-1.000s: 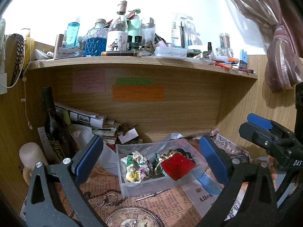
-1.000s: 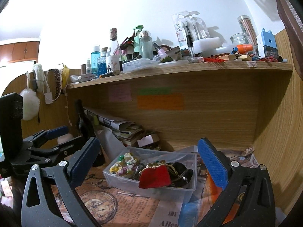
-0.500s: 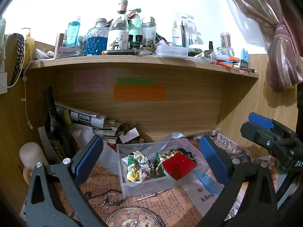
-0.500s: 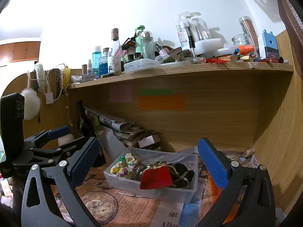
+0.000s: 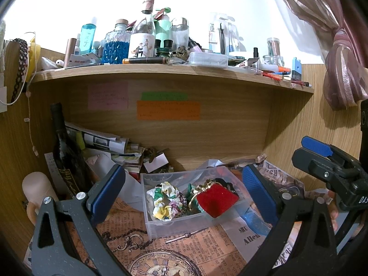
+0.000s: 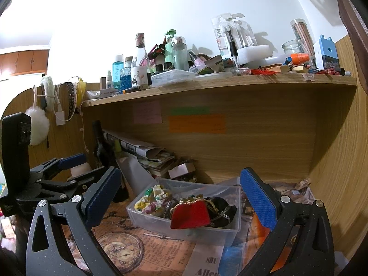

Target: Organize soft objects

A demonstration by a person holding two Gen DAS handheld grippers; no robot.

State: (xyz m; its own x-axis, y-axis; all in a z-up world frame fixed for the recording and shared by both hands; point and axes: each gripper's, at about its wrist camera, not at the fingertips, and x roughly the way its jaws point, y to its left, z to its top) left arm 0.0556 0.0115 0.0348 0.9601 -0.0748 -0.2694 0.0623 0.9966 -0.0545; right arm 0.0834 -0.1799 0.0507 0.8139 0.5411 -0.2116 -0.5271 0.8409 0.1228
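A clear plastic box (image 5: 174, 224) (image 6: 232, 232) stands on the paper-covered desk under the shelf. In it lie a floral scrunchie (image 5: 164, 199) (image 6: 151, 197), a red velvet pouch (image 5: 217, 200) (image 6: 191, 215) with a gold clasp, and a black pouch (image 6: 222, 207). My left gripper (image 5: 184, 197) is open and empty, its blue pads either side of the box, short of it. My right gripper (image 6: 181, 202) is open and empty, also framing the box. The right gripper also shows at the right edge of the left wrist view (image 5: 322, 161); the left gripper shows at the left of the right wrist view (image 6: 69, 170).
A dark wine bottle (image 5: 65, 151) and a stack of papers (image 5: 108, 142) stand at the back left. A small metal pin (image 5: 185, 235) lies in front of the box. The shelf (image 5: 161, 70) above is crowded with bottles. A curtain (image 5: 340, 69) hangs at right.
Both views have drifted very slightly; the box sits a touch lower and right in frame. Both grippers stay open and empty, and the box's contents are unmoved.
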